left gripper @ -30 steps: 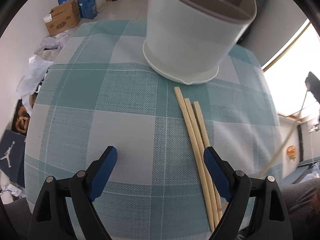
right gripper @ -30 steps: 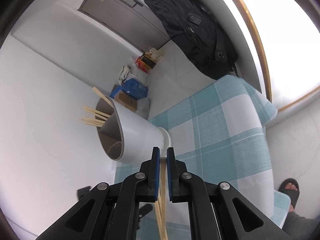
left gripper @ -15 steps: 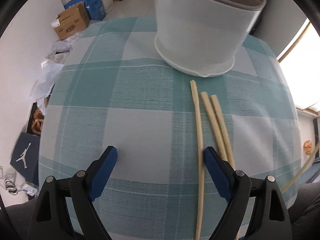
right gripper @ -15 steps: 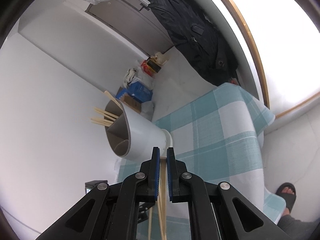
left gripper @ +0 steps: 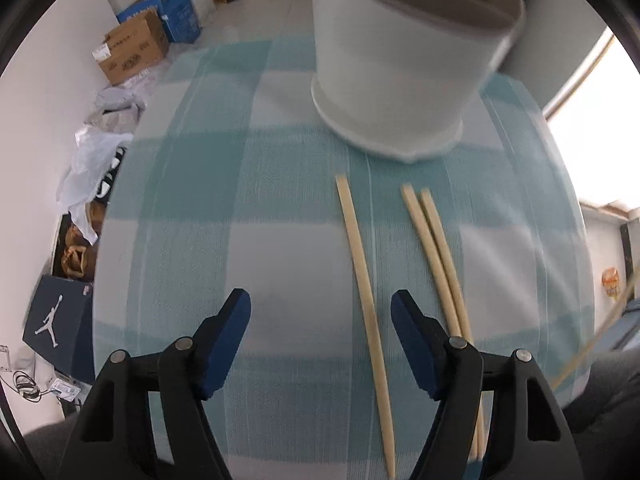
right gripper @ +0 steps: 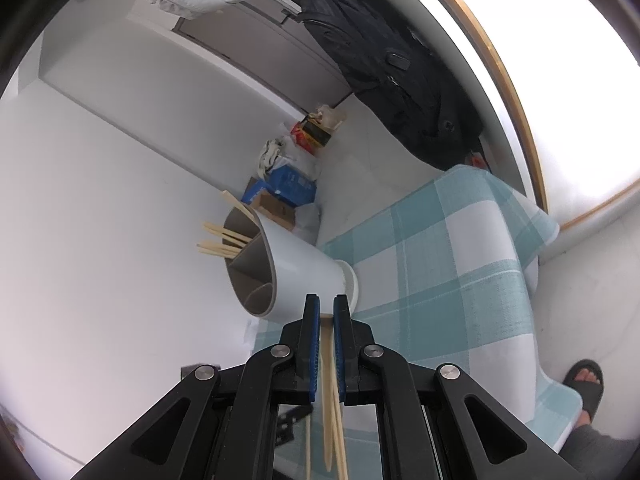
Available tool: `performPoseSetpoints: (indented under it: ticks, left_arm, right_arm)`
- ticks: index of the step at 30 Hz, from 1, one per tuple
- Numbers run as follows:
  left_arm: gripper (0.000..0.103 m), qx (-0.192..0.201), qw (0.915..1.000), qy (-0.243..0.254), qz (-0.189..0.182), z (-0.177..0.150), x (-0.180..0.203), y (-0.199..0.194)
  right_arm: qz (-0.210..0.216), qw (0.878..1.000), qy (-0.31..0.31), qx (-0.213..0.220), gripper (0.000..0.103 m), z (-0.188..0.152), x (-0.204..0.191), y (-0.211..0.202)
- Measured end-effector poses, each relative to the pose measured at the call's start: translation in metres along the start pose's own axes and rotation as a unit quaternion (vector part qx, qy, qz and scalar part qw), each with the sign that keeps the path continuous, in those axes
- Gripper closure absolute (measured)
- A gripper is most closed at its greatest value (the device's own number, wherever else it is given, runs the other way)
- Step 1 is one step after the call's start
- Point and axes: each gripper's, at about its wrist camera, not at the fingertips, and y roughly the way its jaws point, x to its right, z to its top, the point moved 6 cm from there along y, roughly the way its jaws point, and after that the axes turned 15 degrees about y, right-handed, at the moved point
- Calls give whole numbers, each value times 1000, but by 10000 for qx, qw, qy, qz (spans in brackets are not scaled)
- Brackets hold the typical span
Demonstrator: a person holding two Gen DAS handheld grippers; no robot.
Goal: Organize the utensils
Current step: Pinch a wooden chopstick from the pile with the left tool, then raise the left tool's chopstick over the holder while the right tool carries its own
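Left wrist view: the left gripper (left gripper: 320,308) hangs low over the teal-and-white checked tablecloth (left gripper: 192,208) with its blue-padded fingers (left gripper: 228,336) spread wide and nothing between them. A single chopstick (left gripper: 362,276) lies on the cloth inside that gap, close to the right-hand finger and running away from it toward the holder. Just outside the right-hand finger lies a pair of chopsticks (left gripper: 434,248), side by side and touching, their near ends hidden behind the finger. Ahead of the fingertips stands the white utensil holder (left gripper: 400,68), upright, with grey dividers inside its rim.

Right wrist view, rolled sideways: the right gripper (right gripper: 327,320) is clamped on one chopstick (right gripper: 328,344), which sits between the pads and extends back under the body. The holder (right gripper: 296,268) is just beyond the fingertips, and several chopsticks (right gripper: 224,238) stick out of one of its compartments; which one I cannot tell. A sandalled foot (right gripper: 586,380) shows off to the right of the fingers.
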Motion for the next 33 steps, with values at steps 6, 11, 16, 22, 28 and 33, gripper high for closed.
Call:
performPoseSetpoints:
  ticks: [6, 11, 16, 22, 28, 33]
  left_arm:
    - [34, 16, 9997, -82, 219, 27, -6, 16]
    - [56, 138, 9999, 5, 84, 35, -5, 23]
    - [99, 258, 9996, 78, -71, 35, -5, 20]
    - [100, 848, 9937, -459, -571, 41, -20, -1]
    - [101, 1615, 9830, -568, -657, 40, -22, -52]
    - [101, 2089, 9741, -626, -601, 42, -27, -72]
  right_arm:
    - [-46, 10000, -81, 21, 97, 0, -1, 1]
    - [-90, 9999, -97, 7, 97, 1, -1, 4]
    - [-145, 9998, -169, -14, 97, 0, -4, 8]
    - [-223, 9993, -311, 10, 97, -3, -9, 12]
    - [-108, 9956, -907, 228, 97, -17, -34, 9]
    - [2, 9883, -1458, 442, 97, -34, -60, 4]
